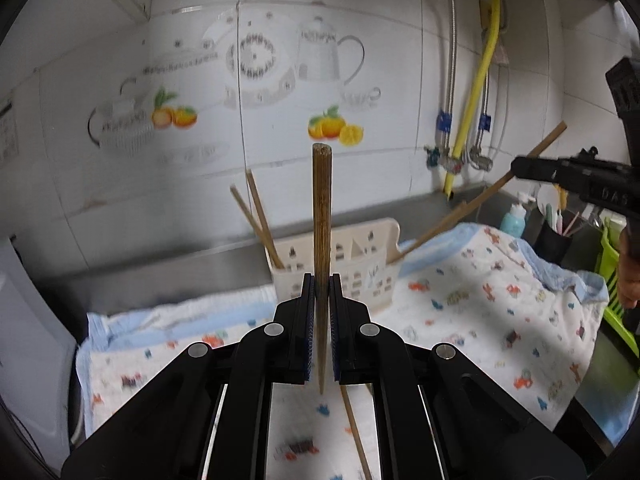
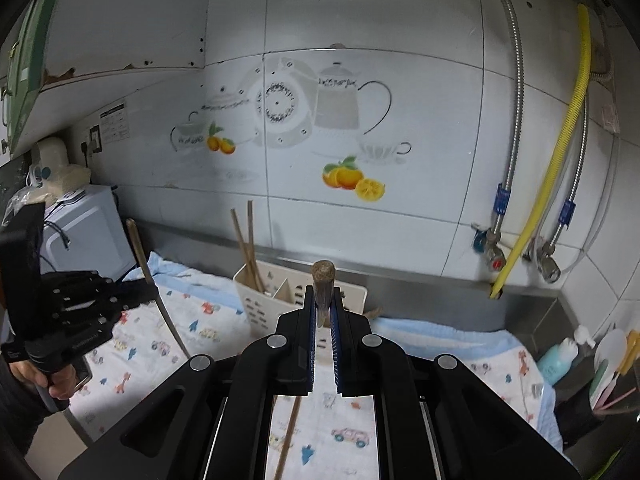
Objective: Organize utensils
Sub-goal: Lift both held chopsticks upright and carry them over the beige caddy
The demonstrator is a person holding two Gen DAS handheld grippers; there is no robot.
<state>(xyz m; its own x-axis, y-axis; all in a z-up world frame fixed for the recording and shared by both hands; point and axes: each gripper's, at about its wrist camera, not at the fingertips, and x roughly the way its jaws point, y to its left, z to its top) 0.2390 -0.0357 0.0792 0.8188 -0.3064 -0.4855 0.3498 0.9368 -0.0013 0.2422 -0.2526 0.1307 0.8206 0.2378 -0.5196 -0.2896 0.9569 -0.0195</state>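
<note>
My left gripper (image 1: 320, 280) is shut on a brown chopstick (image 1: 322, 216) that stands upright between its jaws. My right gripper (image 2: 323, 293) is shut on another chopstick (image 2: 323, 276), seen end on; in the left wrist view this chopstick (image 1: 480, 196) slants from the right gripper (image 1: 520, 168) down toward the holder. A cream slotted utensil holder (image 1: 360, 264) stands on the cloth ahead, with two chopsticks (image 1: 256, 216) leaning in its left compartment; it also shows in the right wrist view (image 2: 260, 304). One more chopstick (image 1: 354, 432) lies on the cloth below my left gripper.
A patterned cloth (image 1: 480, 300) covers the steel counter. Tiled wall behind, with a yellow hose (image 1: 476, 92) and valves at the right. A blue bottle (image 2: 558, 360) and a dark cup of utensils (image 1: 554, 240) stand at the right. A white appliance (image 2: 84, 232) stands at the left.
</note>
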